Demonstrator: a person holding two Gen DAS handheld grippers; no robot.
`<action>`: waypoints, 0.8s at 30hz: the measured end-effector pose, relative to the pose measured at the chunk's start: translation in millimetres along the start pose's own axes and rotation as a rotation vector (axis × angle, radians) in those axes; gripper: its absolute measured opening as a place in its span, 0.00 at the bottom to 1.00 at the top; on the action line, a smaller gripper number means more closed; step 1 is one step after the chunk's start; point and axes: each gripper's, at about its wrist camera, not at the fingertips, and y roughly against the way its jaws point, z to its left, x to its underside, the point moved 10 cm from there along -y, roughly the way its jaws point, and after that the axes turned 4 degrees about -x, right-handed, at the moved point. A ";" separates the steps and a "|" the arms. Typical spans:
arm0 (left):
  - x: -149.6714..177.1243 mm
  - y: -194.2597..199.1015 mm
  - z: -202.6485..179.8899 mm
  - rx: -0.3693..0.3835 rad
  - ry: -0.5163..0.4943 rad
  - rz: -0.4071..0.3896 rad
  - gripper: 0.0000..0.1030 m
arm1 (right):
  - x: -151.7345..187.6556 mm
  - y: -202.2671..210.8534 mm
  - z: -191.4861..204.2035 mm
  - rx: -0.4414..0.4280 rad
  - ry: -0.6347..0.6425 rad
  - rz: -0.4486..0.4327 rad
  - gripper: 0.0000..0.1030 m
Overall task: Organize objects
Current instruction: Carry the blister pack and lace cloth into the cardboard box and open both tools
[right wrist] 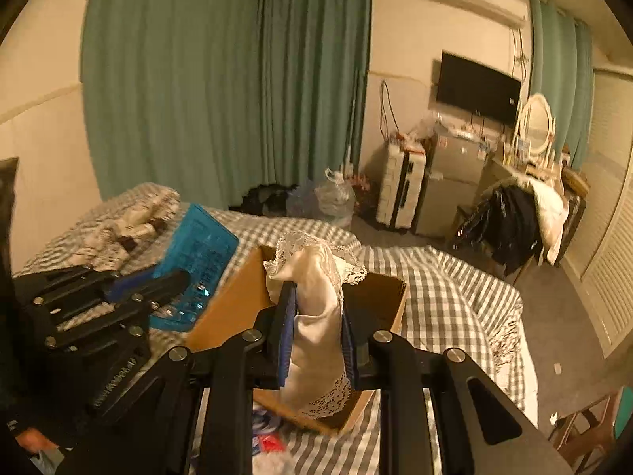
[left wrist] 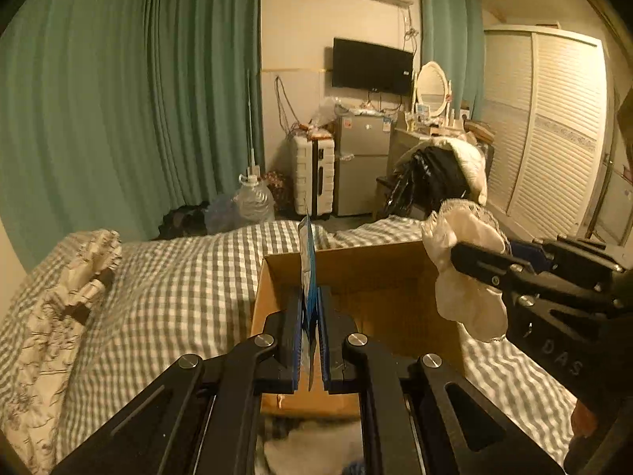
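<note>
An open cardboard box [left wrist: 356,265] [right wrist: 233,308] sits on the checked bed. My left gripper [left wrist: 309,308] [right wrist: 174,281] is shut on a flat blue packet [left wrist: 308,265] [right wrist: 198,261], held edge-on above the box's near left part. My right gripper [right wrist: 314,316] [left wrist: 455,253] is shut on a cream lace-trimmed cloth [right wrist: 316,301] [left wrist: 467,273], which hangs over the box's right side. The inside of the box is mostly hidden by the grippers.
The bed [left wrist: 170,289] has a grey checked cover, with patterned bedding [left wrist: 59,297] at its left. Loose items [right wrist: 269,435] lie in front of the box. Beyond the bed are a suitcase [left wrist: 312,174], a small fridge [left wrist: 362,162], a clothes-laden chair [left wrist: 439,174] and a wardrobe [left wrist: 546,130].
</note>
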 end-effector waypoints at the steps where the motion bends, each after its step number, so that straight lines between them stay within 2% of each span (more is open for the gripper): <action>1: 2.4 -7.5 -0.2 0.002 0.001 0.006 0.07 | 3.0 -15.7 -6.2 0.007 -0.011 0.018 0.19; 4: 15.6 -37.8 -1.7 0.007 -0.026 0.032 0.07 | 14.7 -51.2 -20.6 0.005 -0.049 0.053 0.19; 7: 32.9 -58.7 -1.9 0.020 -0.037 0.069 0.09 | 31.3 -68.0 -24.2 -0.028 -0.098 0.052 0.20; 8: 36.1 -61.0 -2.4 0.019 -0.039 0.077 0.10 | 38.5 -69.0 -23.9 -0.035 -0.112 0.052 0.27; 9: 38.8 -62.4 -1.6 0.017 -0.042 0.084 0.12 | 41.3 -71.1 -24.9 -0.039 -0.125 0.049 0.42; 10: 41.0 -62.7 -0.7 0.016 -0.043 0.091 0.21 | 42.5 -70.6 -27.5 -0.037 -0.133 0.042 0.50; 11: 42.6 -60.7 0.0 0.014 -0.043 0.096 0.41 | 43.0 -66.4 -29.1 -0.035 -0.141 0.030 0.57; 12: 43.1 -56.8 1.3 0.005 -0.040 0.098 0.56 | 42.0 -61.2 -30.1 -0.038 -0.145 0.021 0.58; 13: 42.1 -53.6 3.9 -0.005 -0.034 0.094 0.74 | 39.2 -54.5 -31.5 -0.043 -0.149 0.010 0.59; 15: 39.8 -37.0 7.1 -0.019 -0.021 0.071 0.76 | 33.7 -36.2 -32.2 -0.034 -0.153 -0.013 0.67; 22: 41.5 39.6 26.7 -0.046 -0.004 0.054 0.76 | 14.9 63.4 -28.1 0.048 -0.097 -0.084 0.76; 24: 45.1 68.8 34.6 -0.052 0.011 0.045 0.79 | 15.2 91.8 -22.0 0.074 -0.074 -0.100 0.80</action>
